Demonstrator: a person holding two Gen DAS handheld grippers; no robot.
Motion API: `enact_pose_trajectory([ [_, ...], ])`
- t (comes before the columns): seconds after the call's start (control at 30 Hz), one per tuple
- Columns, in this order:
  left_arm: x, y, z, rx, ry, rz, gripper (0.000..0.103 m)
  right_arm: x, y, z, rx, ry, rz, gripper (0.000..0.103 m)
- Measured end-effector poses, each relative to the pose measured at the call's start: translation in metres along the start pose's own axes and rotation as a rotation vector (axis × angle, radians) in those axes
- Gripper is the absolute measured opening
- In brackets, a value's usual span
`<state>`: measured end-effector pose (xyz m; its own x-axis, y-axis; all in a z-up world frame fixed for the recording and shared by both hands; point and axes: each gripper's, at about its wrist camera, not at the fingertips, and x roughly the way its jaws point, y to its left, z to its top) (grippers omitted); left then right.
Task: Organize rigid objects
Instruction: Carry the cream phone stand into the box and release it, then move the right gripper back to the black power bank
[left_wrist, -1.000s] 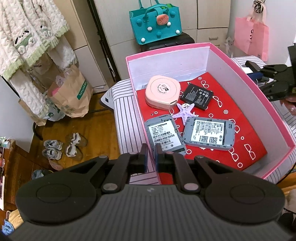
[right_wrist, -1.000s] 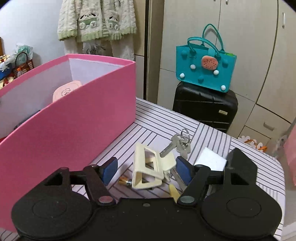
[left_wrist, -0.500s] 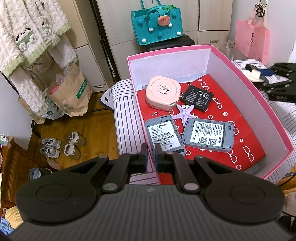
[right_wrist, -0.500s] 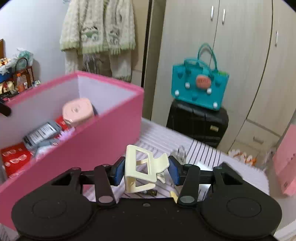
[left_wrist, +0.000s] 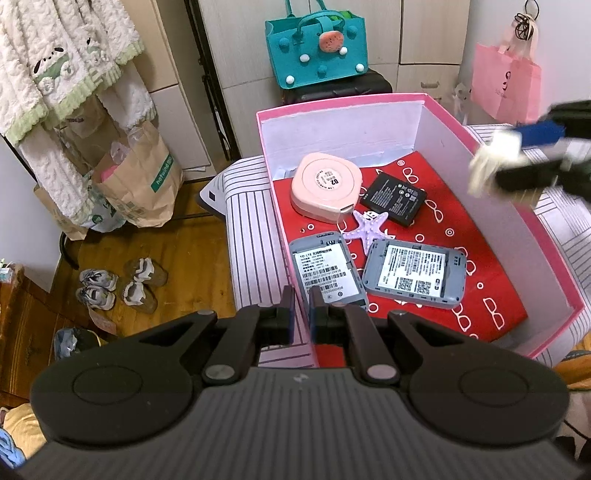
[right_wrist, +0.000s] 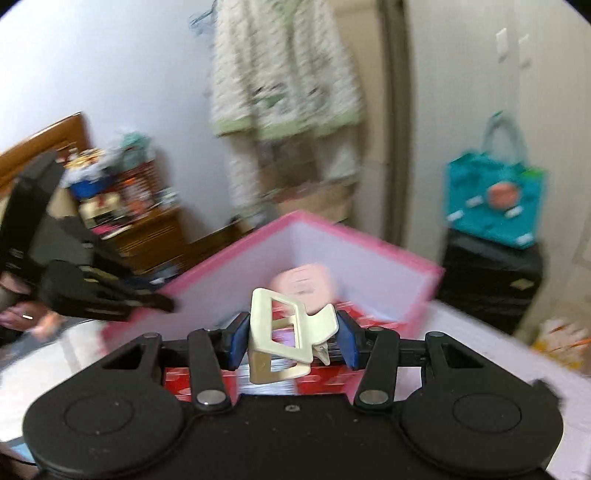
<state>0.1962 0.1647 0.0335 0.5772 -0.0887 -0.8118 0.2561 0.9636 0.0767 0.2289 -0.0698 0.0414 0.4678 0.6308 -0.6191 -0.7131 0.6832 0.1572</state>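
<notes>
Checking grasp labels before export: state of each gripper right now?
Left gripper: shut on the near rim of the pink box.
Right gripper: shut on the cream hair clip, held up by the box.

The left gripper (left_wrist: 300, 308) pinches the near wall of the pink box (left_wrist: 554, 251). Inside lie a pink case (left_wrist: 325, 192), battery (left_wrist: 393, 198), starfish (left_wrist: 367, 230) and two grey routers (left_wrist: 413, 273).

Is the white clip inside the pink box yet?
Not yet. The white clip is pinched between the right gripper fingers, held in the air above the pink box, not lying on its red floor.
</notes>
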Motion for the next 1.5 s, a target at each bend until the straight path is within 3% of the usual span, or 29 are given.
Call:
enact_pose_trajectory([
  [0.17, 0.000, 0.002, -0.002, -0.009, -0.003, -0.005, 0.007, 0.047, 0.033, 0.017, -0.110, 0.092, 0.064, 0.054],
  [0.3, 0.000, 0.001, -0.002, 0.000, -0.002, -0.001, 0.006, 0.090, 0.042, 0.031, -0.171, 0.173, 0.041, 0.054],
  [0.4, 0.001, 0.003, -0.003, -0.009, -0.005, -0.008, 0.006, 0.118, 0.038, 0.037, -0.171, 0.226, 0.032, 0.054],
  [0.53, 0.001, 0.009, -0.002, -0.039, -0.002, -0.033, 0.006, 0.144, 0.033, 0.034, -0.151, 0.277, 0.091, 0.054],
  [0.77, 0.002, 0.009, -0.003, -0.043, -0.007, -0.036, 0.006, 0.166, 0.032, 0.026, -0.127, 0.327, 0.087, 0.055],
  [0.97, 0.002, 0.009, -0.003, -0.044, -0.008, -0.035, 0.006, 0.117, 0.026, 0.036, -0.140, 0.212, 0.048, 0.059],
  [1.2, 0.002, 0.008, -0.004, -0.043, -0.010, -0.034, 0.006, 0.015, 0.011, 0.023, -0.096, 0.058, -0.003, 0.060],
  [1.5, 0.002, 0.005, -0.004, -0.031, -0.005, -0.008, 0.007, -0.065, -0.004, -0.021, -0.064, 0.031, -0.168, 0.063],
])
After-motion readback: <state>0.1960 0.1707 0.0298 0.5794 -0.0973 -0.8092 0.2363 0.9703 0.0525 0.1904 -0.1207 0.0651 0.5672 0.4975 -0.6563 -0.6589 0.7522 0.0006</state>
